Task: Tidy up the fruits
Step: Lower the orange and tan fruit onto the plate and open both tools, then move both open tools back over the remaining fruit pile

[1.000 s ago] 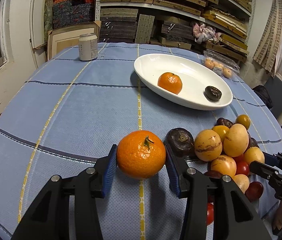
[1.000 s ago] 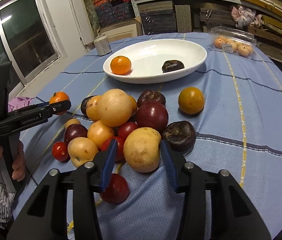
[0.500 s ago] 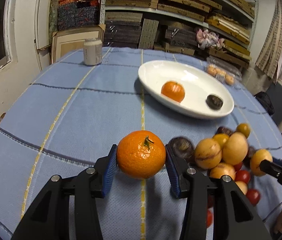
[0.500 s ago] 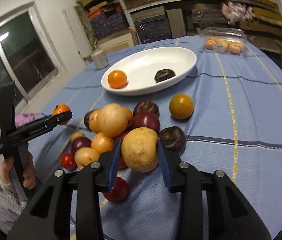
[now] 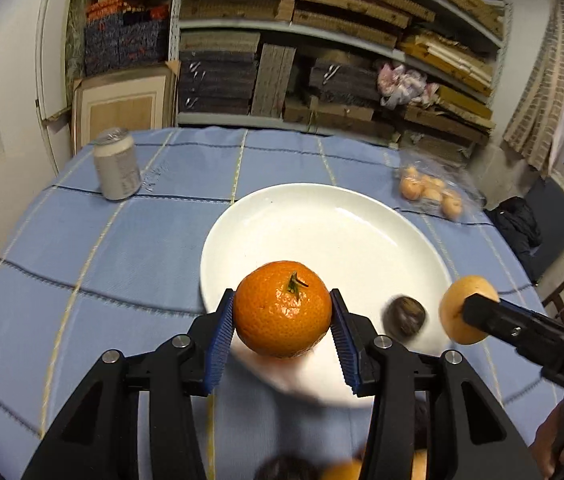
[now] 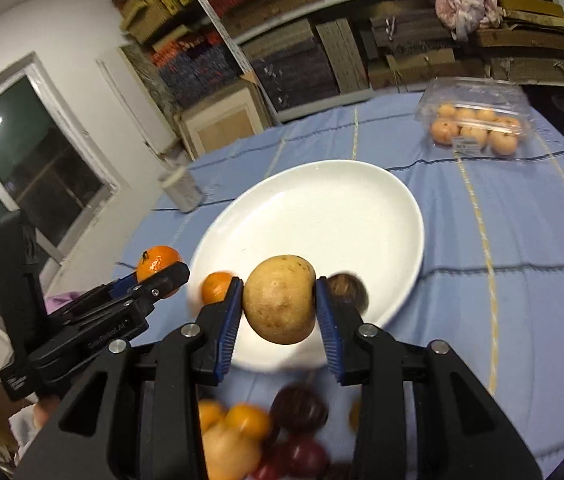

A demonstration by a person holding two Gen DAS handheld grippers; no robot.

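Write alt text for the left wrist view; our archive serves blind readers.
The left tool grips a round orange mandarin with a green stem between blue pads, above the near rim of a white oval plate holding a dark wrinkled fruit. At right, the right tool holds a yellow-tan fruit; behind stands a silver can on a blue checked tablecloth.

Orange mandarin [image 5: 283, 309], white plate [image 5: 321, 224]

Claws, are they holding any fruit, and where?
Yes. The left claw squeezes an orange by its two sides, stem up. The right claw squeezes a yellow-brown fruit by its sides.
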